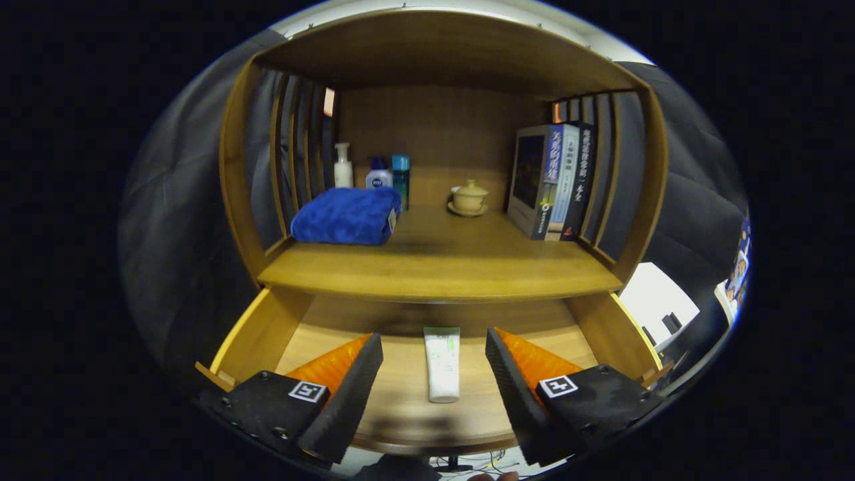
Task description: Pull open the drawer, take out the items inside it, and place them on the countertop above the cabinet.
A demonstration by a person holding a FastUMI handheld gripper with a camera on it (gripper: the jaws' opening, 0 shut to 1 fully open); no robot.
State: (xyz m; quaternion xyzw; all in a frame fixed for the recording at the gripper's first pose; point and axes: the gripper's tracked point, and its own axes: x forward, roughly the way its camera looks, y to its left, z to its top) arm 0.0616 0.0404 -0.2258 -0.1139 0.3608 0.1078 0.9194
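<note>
The wooden drawer [260, 334] stands pulled out under the countertop [441, 270]. A white tube [442, 364] with a green-tinted top lies flat on the drawer floor, lengthwise. My gripper [434, 351] hovers above the drawer, open, with the tube lying between and below its two fingers; neither finger touches it. On the countertop's left side rests a folded blue towel [347, 215].
At the back of the countertop stand a white pump bottle [343, 166], a blue-capped bottle [379, 175] and a teal box [401, 172]. A lidded cup on a saucer [469, 198] sits mid-back. Several books [558, 180] stand upright at right. Slatted side walls close both ends.
</note>
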